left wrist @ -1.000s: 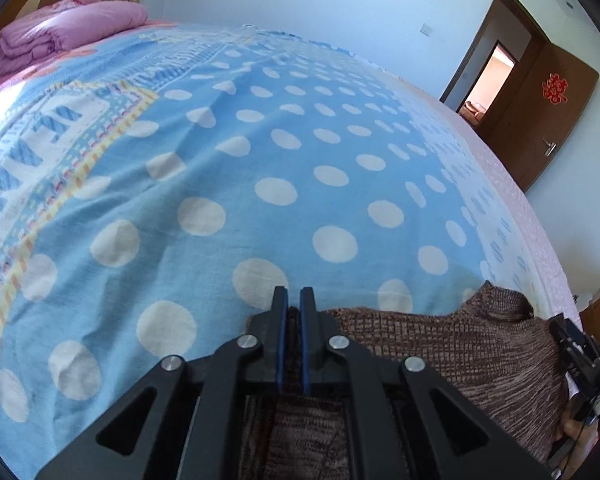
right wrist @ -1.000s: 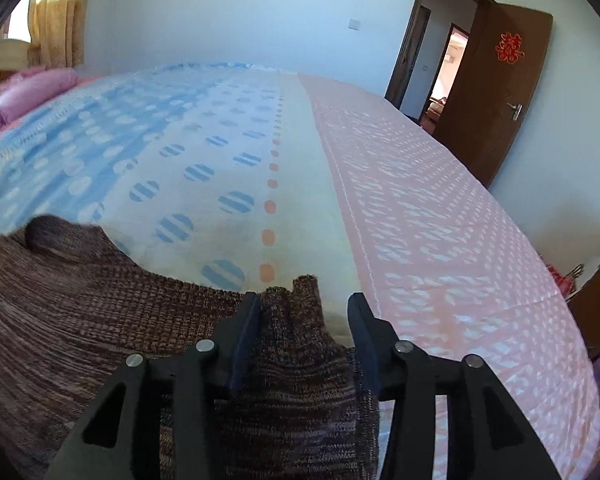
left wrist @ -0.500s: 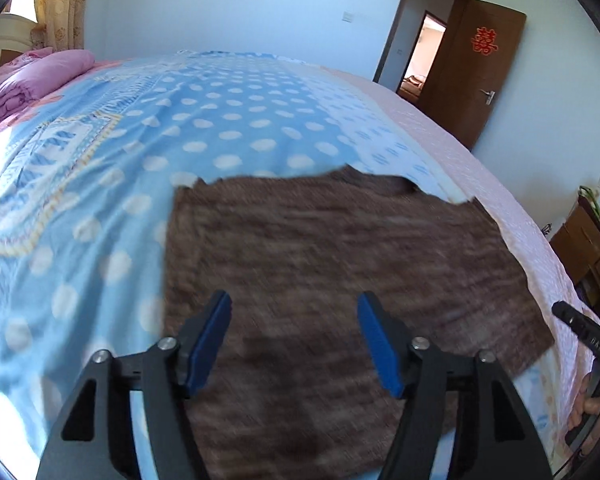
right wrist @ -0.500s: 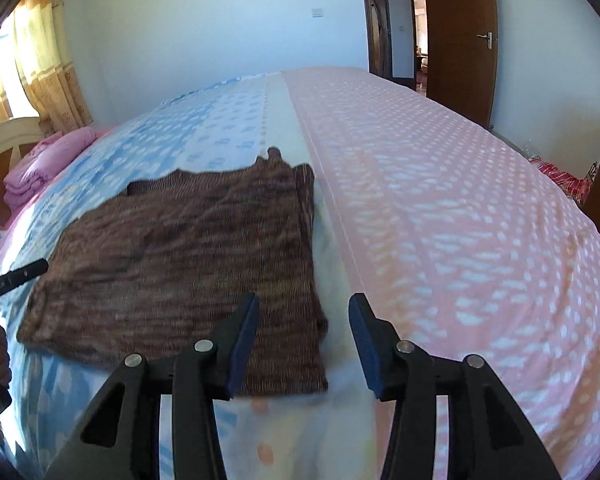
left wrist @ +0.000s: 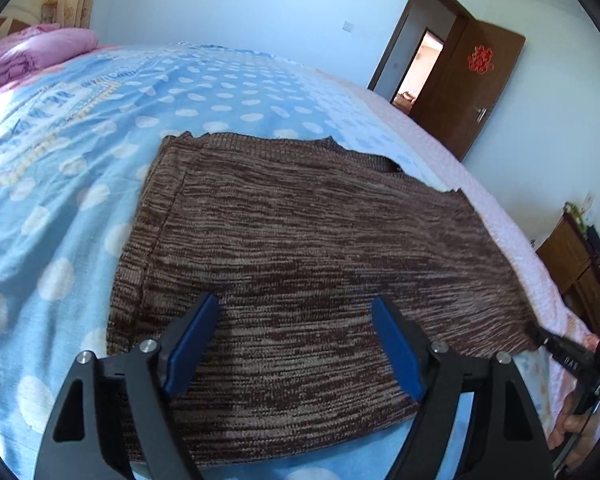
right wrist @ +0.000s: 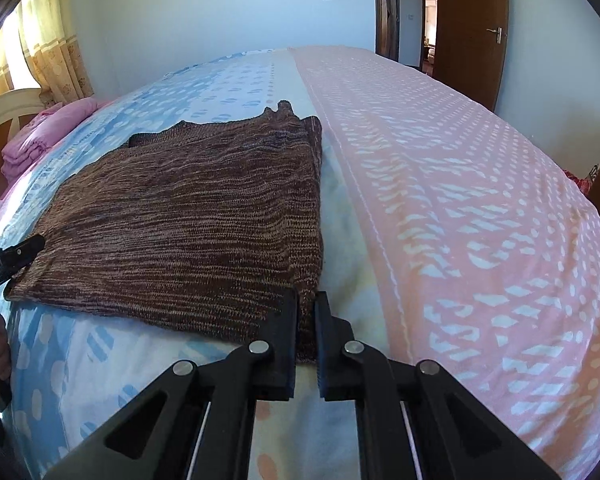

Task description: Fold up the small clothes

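Brown knit sweater (left wrist: 308,264) spread flat on the bed (left wrist: 100,128), folded into a rough rectangle, neckline at the far edge.

Left gripper (left wrist: 296,344): jaws spread wide, nothing between the blue pads (left wrist: 190,344), poised over the near edge of the sweater. Knit fabric directly ahead of and below the jaws, running well beyond them on both sides. Whether the pads touch the cloth cannot be told. Right of these jaws, at the sweater's corner, the tip of the other gripper.

Right gripper (right wrist: 306,320): jaws drawn nearly together, a narrow strip of the sweater's near right corner (right wrist: 306,312) caught in the slim gap between them. Rest of the sweater (right wrist: 188,216) stretching ahead and to the left of the jaws; pink-patterned part of the bed cover (right wrist: 480,200) to the right. Far left of these jaws, the left gripper's black tip (right wrist: 16,256) at the sweater's opposite corner.

Beyond both: pink folded quilt (left wrist: 28,56) at the head of the bed, a brown door (left wrist: 472,88) standing open with a red ornament (left wrist: 480,59) on it.
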`<state>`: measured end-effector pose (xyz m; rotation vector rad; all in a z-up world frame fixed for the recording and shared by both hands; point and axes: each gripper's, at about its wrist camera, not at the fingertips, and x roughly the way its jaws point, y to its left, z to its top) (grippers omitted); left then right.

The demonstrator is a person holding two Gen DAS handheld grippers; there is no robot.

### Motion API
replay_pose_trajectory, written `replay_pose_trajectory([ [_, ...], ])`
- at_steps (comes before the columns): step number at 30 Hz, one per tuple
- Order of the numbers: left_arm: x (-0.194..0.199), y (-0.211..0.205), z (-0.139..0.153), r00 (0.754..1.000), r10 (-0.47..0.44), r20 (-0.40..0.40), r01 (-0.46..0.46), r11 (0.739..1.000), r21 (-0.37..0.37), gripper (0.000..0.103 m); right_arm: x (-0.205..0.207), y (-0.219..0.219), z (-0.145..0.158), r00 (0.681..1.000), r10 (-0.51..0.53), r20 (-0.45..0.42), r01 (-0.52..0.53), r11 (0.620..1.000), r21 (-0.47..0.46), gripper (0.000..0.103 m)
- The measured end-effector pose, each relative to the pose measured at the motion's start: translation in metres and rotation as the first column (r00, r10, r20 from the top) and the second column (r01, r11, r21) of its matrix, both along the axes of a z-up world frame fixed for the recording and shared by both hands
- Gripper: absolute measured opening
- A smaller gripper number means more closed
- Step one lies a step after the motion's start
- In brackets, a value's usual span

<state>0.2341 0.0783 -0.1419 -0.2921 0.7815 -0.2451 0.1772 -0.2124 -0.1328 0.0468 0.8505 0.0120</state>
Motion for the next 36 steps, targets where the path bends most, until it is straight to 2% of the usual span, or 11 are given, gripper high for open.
replay_pose_trajectory([
  [3, 0.001, 0.001, -0.002, 1.0, 0.001, -0.001, -0.001, 1.0, -0.019, 0.082, -0.009, -0.002, -0.003, 1.0, -0.012, 0.007, 0.012, 1.0, 0.002, 0.006],
  [6, 0.002, -0.005, -0.001, 1.0, -0.004, -0.003, 0.004, 1.0, 0.02, 0.085, -0.012, -0.003, -0.002, 1.0, -0.01, -0.001, 0.01, 1.0, 0.001, 0.006],
  [11, 0.003, -0.01, -0.002, 1.0, -0.02, -0.014, 0.021, 0.998, 0.054, 0.1, -0.018, -0.001, 0.004, 1.0, 0.006, -0.025, -0.007, 0.999, -0.036, 0.006],
  [12, 0.003, -0.01, -0.002, 1.0, -0.022, -0.016, 0.022, 0.998, 0.057, 0.1, -0.021, -0.002, 0.012, 1.0, -0.017, -0.009, 0.016, 0.999, -0.043, 0.006],
  [15, 0.002, -0.012, -0.002, 1.0, -0.016, -0.016, 0.017, 0.997, 0.073, 0.1, -0.025, 0.002, 0.049, 0.987, -0.051, 0.152, 0.064, 0.995, -0.08, 0.007],
  [16, 0.003, -0.013, -0.002, 1.0, -0.015, -0.018, 0.016, 0.997, 0.082, 0.1, -0.019, 0.009, 0.06, 0.981, -0.028, 0.194, 0.043, 0.996, -0.077, 0.007],
  [18, 0.003, -0.018, -0.002, 1.0, -0.013, -0.025, 0.016, 0.993, 0.116, 0.101, 0.004, 0.031, 0.067, 0.98, 0.048, 0.193, -0.042, 0.998, -0.036, 0.007],
  [23, 0.004, -0.035, -0.004, 0.999, 0.001, -0.044, 0.01, 0.968, 0.251, 0.103, 0.067, 0.109, 0.032, 0.971, 0.225, 0.086, -0.233, 0.968, 0.098, 0.007],
  [27, 0.003, -0.033, -0.005, 0.999, 0.006, -0.048, 0.006, 0.968, 0.25, 0.103, 0.086, 0.151, -0.001, 0.967, 0.254, 0.017, -0.254, 0.963, 0.087, 0.007],
  [32, 0.005, -0.037, -0.006, 0.999, 0.011, -0.052, 0.004, 0.96, 0.28, 0.103, 0.086, 0.151, -0.009, 0.966, 0.258, 0.008, -0.258, 0.961, 0.096, 0.007],
  [36, 0.005, -0.036, -0.006, 0.999, 0.013, -0.049, 0.001, 0.96, 0.278, 0.103, 0.071, 0.138, 0.01, 0.967, 0.248, 0.049, -0.251, 0.966, 0.06, 0.007],
])
